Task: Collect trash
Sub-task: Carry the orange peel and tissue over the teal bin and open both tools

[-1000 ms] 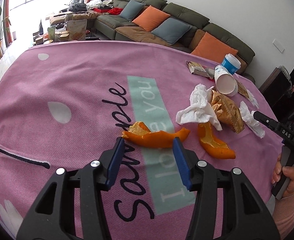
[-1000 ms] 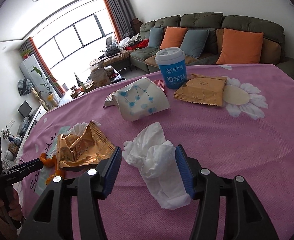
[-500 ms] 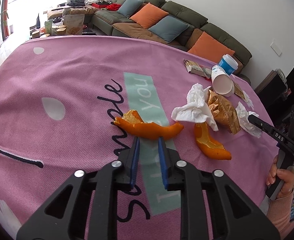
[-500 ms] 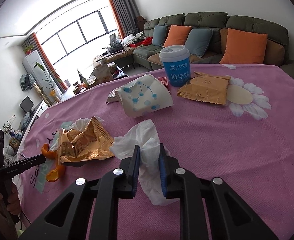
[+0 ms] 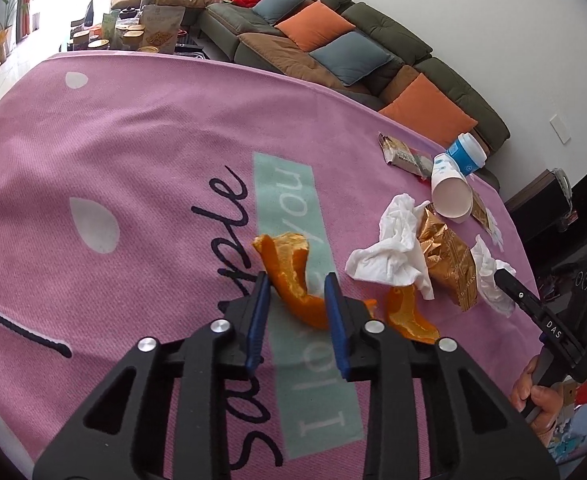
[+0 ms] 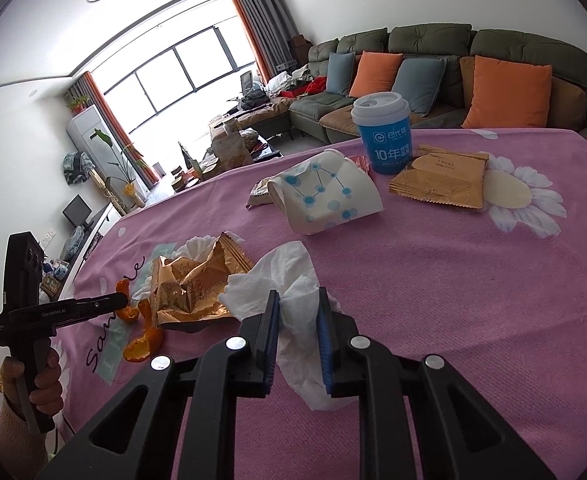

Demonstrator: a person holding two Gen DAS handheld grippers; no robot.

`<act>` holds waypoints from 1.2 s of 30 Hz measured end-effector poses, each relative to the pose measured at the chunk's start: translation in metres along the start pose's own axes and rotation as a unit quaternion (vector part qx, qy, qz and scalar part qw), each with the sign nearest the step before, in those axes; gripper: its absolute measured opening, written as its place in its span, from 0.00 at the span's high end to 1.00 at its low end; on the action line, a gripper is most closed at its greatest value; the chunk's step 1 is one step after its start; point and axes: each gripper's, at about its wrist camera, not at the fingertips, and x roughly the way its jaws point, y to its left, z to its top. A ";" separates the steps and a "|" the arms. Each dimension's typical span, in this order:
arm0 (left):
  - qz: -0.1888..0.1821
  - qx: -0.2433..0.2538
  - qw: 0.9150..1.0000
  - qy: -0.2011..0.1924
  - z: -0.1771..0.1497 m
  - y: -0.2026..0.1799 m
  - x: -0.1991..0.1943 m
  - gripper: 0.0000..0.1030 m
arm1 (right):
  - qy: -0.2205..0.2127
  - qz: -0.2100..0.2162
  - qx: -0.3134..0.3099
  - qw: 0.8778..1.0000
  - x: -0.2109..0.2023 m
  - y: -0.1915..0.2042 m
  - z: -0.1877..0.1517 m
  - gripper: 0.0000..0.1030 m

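My left gripper [image 5: 296, 285] is shut on a long orange peel [image 5: 287, 266] and holds it lifted off the pink tablecloth [image 5: 133, 168]. A second orange peel [image 5: 407, 314] lies just to its right. My right gripper [image 6: 298, 300] is shut on a crumpled white tissue [image 6: 289, 280]. Beside it lie a gold snack wrapper [image 6: 191, 284], a tipped white paper cup [image 6: 325, 196] and a blue lidded cup [image 6: 383, 134]. Another tissue [image 5: 393, 248] lies by the wrapper in the left wrist view.
A flat brown packet [image 6: 441, 178] and a small wrapper [image 5: 403, 154] lie at the far side of the table. A green sofa [image 6: 453, 76] with cushions stands beyond the table edge. A cluttered coffee table [image 5: 141, 28] is further off.
Both grippers closed from wide open: the left on the orange peel, which now hangs tilted and lifted, the right on the white tissue.
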 end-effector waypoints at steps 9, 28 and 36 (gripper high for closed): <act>-0.019 0.003 1.000 -0.010 -0.018 0.006 -0.018 0.87 | -0.024 0.046 -0.011 0.999 -0.016 0.022 0.002 0.84; 0.045 0.017 0.991 -0.124 -0.094 0.055 -0.155 0.87 | 0.016 0.216 -0.092 0.972 0.006 0.153 -0.015 0.84; 0.087 -0.007 0.984 -0.155 -0.115 0.083 -0.196 0.87 | 0.054 0.265 -0.129 0.954 0.028 0.212 -0.026 0.84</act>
